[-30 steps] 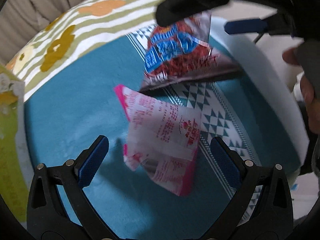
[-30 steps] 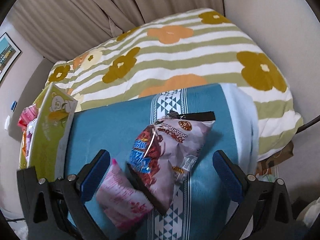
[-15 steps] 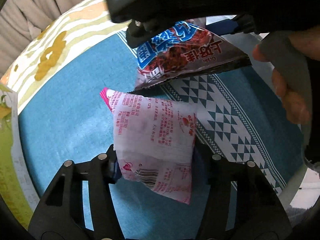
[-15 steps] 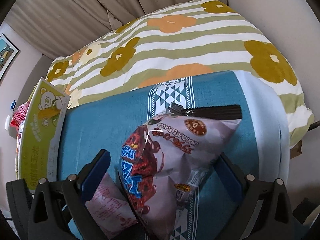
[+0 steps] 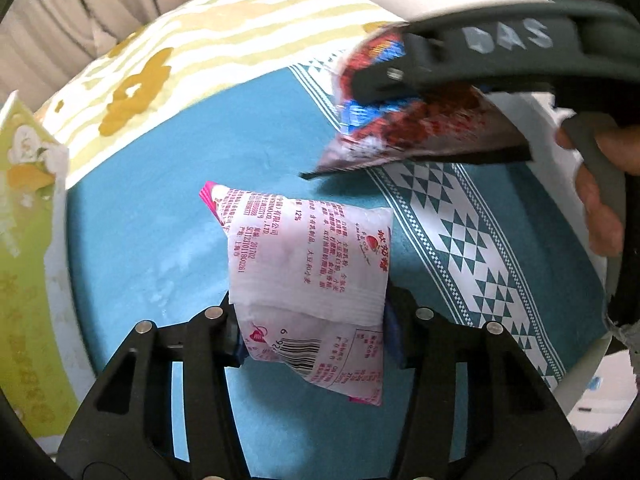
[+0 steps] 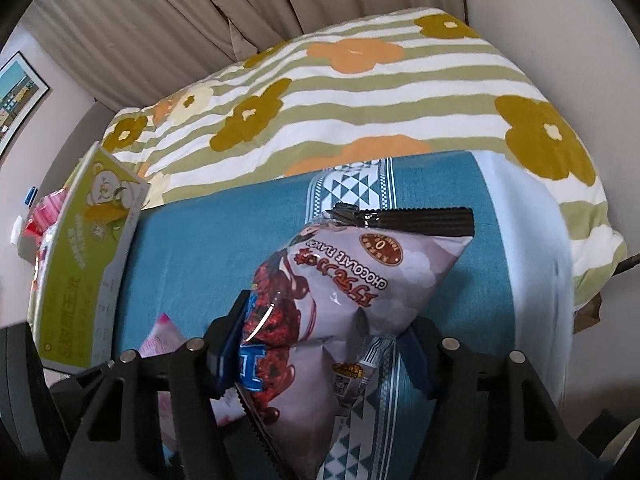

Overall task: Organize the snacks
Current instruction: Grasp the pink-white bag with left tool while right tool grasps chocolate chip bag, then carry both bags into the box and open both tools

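Left wrist view, lower centre: left gripper (image 5: 312, 330) now clamped tight on the pink-and-white snack packet (image 5: 308, 276), where a second ago those jaws stood wide around it on the cloth; packet pinched at its lower half, upper end sticking up toward mid-frame and apparently just lifting clear of the teal cloth (image 5: 160, 208). Right wrist view, lower centre: right gripper (image 6: 320, 356) with jaws closing on the chocolate snack bag (image 6: 352, 292), blue pads already pressed into its sides, having been fully spread a second ago; bag bulging upward, black crimped seal toward upper right of centre. Seen from the left wrist, upper right: same bag raised off the cloth beneath the other gripper's dark frame, a hand (image 5: 600, 184) at the right edge. Further off, left edge of both views: green carton (image 6: 88, 264) with pink packets visible behind it, probably the place for the snacks. Beyond, striped floral bedding (image 6: 360, 96) and curtains. Both grasps made, so likely next a carry toward that carton
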`<state>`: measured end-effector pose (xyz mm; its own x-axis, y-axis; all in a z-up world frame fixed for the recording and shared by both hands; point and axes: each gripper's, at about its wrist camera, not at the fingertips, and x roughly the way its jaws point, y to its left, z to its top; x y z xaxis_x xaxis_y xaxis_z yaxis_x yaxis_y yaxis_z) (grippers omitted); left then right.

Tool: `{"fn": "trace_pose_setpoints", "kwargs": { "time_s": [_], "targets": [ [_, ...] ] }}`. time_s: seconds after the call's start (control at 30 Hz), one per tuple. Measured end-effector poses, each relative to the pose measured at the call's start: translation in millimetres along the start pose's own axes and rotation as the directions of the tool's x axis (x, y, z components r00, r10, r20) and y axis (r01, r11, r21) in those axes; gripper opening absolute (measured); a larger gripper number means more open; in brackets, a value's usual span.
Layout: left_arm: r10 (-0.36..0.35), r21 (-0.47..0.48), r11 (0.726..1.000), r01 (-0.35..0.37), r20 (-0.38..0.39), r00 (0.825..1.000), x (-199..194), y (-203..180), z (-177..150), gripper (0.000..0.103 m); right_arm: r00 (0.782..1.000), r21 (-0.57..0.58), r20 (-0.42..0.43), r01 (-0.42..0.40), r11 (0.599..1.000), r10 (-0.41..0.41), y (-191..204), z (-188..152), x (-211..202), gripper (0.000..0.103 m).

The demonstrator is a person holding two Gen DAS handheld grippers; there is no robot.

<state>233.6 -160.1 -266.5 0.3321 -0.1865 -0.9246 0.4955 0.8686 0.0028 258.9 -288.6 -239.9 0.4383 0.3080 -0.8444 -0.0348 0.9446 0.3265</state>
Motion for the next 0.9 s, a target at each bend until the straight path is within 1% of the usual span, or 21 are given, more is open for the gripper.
{"fn": "trace_pose_setpoints", "kwargs": {
  "time_s": [0.1,0.17,0.23,0.37,0.43,0.53,0.63,0.77,0.9],
  "targets": [
    [0.035,-0.058,0.998,-0.034,0.013,0.999,-20,9,-3,0.046,1.000,-0.029,0.025,-0.003,1.000,0.003,8,-5,-20,0.062],
    [0.042,-0.103,0.994,-0.039,0.036,0.998,-37,17,-4,0.046,0.999,-0.052,0.038,-0.006,0.999,0.008,14,-8,-34,0.062],
    [0.068,-0.139,0.988,-0.059,0.061,0.996,-58,25,-6,0.046,0.998,-0.078,0.054,-0.014,0.997,0.018,22,-12,-53,0.062],
    [0.118,-0.210,0.973,-0.092,0.112,0.987,-107,40,-8,0.046,0.996,-0.118,0.080,-0.040,0.992,0.050,37,-15,-87,0.062],
    [0.145,-0.239,0.965,-0.108,0.142,0.979,-135,48,-11,0.046,0.993,-0.154,0.099,-0.052,0.987,0.068,51,-15,-107,0.062],
    [0.152,-0.276,0.956,-0.101,0.174,0.973,-165,64,-15,0.046,0.988,-0.191,0.119,-0.071,0.979,0.095,67,-14,-128,0.062],
    [0.136,-0.313,0.947,-0.065,0.208,0.969,-190,78,-21,0.046,0.983,-0.227,0.141,-0.086,0.970,0.120,85,-13,-143,0.062],
    [0.168,-0.329,0.941,-0.084,0.236,0.957,-212,91,-32,0.046,0.976,-0.274,0.163,-0.094,0.957,0.143,110,-10,-152,0.062],
    [0.190,-0.359,0.929,-0.093,0.247,0.950,-226,118,-42,0.046,0.971,-0.311,0.178,-0.100,0.945,0.161,138,-7,-153,0.062]
  ]
}}
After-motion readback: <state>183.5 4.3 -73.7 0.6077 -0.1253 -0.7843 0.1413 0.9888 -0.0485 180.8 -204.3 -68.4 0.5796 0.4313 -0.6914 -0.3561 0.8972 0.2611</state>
